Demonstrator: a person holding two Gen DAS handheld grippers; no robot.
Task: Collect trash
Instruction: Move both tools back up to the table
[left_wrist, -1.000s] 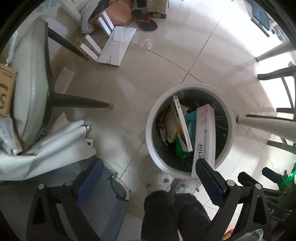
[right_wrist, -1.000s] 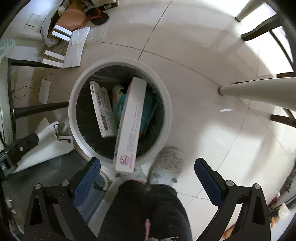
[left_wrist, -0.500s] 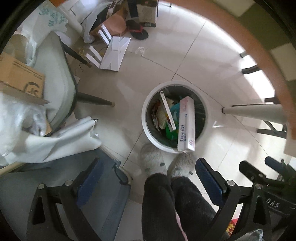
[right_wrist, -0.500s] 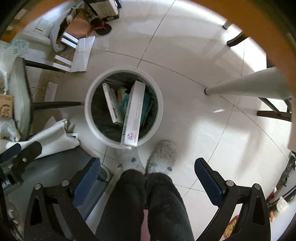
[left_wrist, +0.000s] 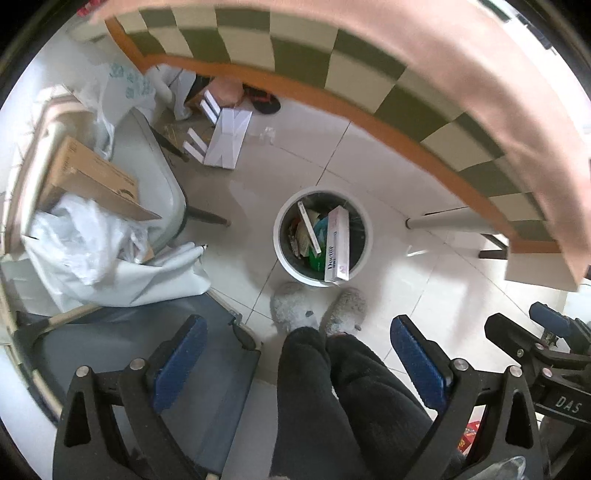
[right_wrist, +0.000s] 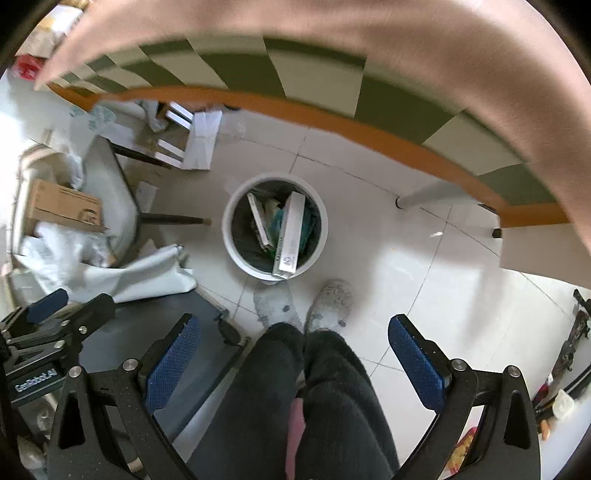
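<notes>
On the floor: a round white trash bin (left_wrist: 322, 236) stands on pale tiles, well below both cameras, just ahead of the person's feet.
Bin contents: a long white box (left_wrist: 337, 248) leans inside with its near end poking over the rim; beside it a thinner flat box (left_wrist: 309, 229) stands tilted, with teal and green packaging (left_wrist: 320, 230) between and under them.
Same bin, right view: the bin (right_wrist: 275, 225) sits near the centre of the frame, the long white box (right_wrist: 291, 236) slanting toward the near rim.
Left gripper (left_wrist: 295, 354): blue pads spread wide apart, nothing between them, only dark trouser legs (left_wrist: 332, 398) and fluffy grey slippers (left_wrist: 291, 306) showing in the gap.
Right gripper (right_wrist: 293, 354): also wide apart and holding nothing; it hangs over the same legs and slippers.
Neighbours: the right gripper's black frame shows at the right edge of the left view, the left gripper's frame at the left edge of the right view.
Up top: the surface (left_wrist: 369, 70), with green-and-cream checks, an orange rim and a blurred pinkish band, arcs across both views.
To the left: a chair (left_wrist: 155, 184) carries a cardboard box (left_wrist: 92, 181) and crumpled white plastic (left_wrist: 85, 236).
Further back: white flat cartons (left_wrist: 229, 136) lie on the tiles.
</notes>
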